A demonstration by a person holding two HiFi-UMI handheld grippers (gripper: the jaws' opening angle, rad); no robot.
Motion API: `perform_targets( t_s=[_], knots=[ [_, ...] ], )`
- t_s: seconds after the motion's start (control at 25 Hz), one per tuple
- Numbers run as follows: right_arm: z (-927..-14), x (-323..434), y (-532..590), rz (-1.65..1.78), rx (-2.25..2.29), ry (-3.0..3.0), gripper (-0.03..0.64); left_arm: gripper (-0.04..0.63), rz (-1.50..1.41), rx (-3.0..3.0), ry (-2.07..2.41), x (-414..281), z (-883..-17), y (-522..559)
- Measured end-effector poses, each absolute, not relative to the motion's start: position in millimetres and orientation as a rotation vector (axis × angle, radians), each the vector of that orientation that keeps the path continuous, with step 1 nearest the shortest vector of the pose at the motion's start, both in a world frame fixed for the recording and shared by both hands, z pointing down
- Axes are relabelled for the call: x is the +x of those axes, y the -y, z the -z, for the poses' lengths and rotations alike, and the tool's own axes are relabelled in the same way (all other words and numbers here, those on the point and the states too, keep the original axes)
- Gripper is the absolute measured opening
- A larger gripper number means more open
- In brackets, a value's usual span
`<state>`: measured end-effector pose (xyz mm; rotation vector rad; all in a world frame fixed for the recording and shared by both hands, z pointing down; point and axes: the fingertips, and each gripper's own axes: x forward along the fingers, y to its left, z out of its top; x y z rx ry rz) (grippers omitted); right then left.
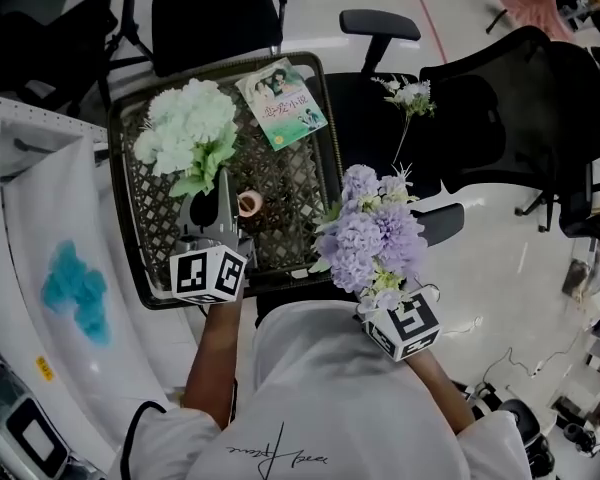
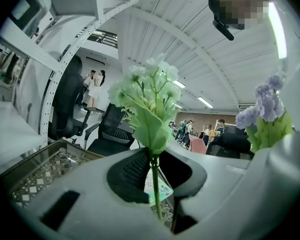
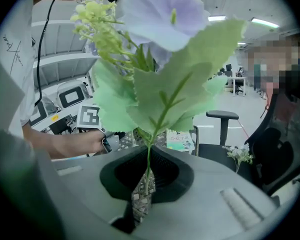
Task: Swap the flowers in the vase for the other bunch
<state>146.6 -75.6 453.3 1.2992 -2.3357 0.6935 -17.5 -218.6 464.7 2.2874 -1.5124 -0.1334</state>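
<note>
Now left fingers (image 2: 129, 176) pinch white bunch (image 1: 185, 118), right fingers (image 3: 169, 176) purple bunch (image 1: 375, 233); booklet (image 1: 283, 101): Chinese title.

We wear white short-sleeved T-shirt (image 1: 320, 388), dark script print (image 1: 278, 455) across back. Thin black cable (image 1: 130, 428) loops over our left shoulder. Dark band (image 3: 106, 144) on our left wrist. Our left gripper (image 2: 155, 176): pale grey shell, black ribbed pads (image 2: 132, 171), white cube (image 1: 208, 273) with black square markers. Our right gripper (image 3: 146, 181): same grey-and-black build, own marker cube (image 1: 402, 328).
</note>
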Motion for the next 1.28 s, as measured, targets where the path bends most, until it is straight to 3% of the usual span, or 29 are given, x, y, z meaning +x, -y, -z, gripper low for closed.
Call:
perform_targets(
  t_s=[1.28],
  knots=[
    [-471, 144, 81, -0.680, 1.224, 2.315, 0.021, 0.067, 0.060, 2.276, 1.621, -25, -515, 213]
  ],
)
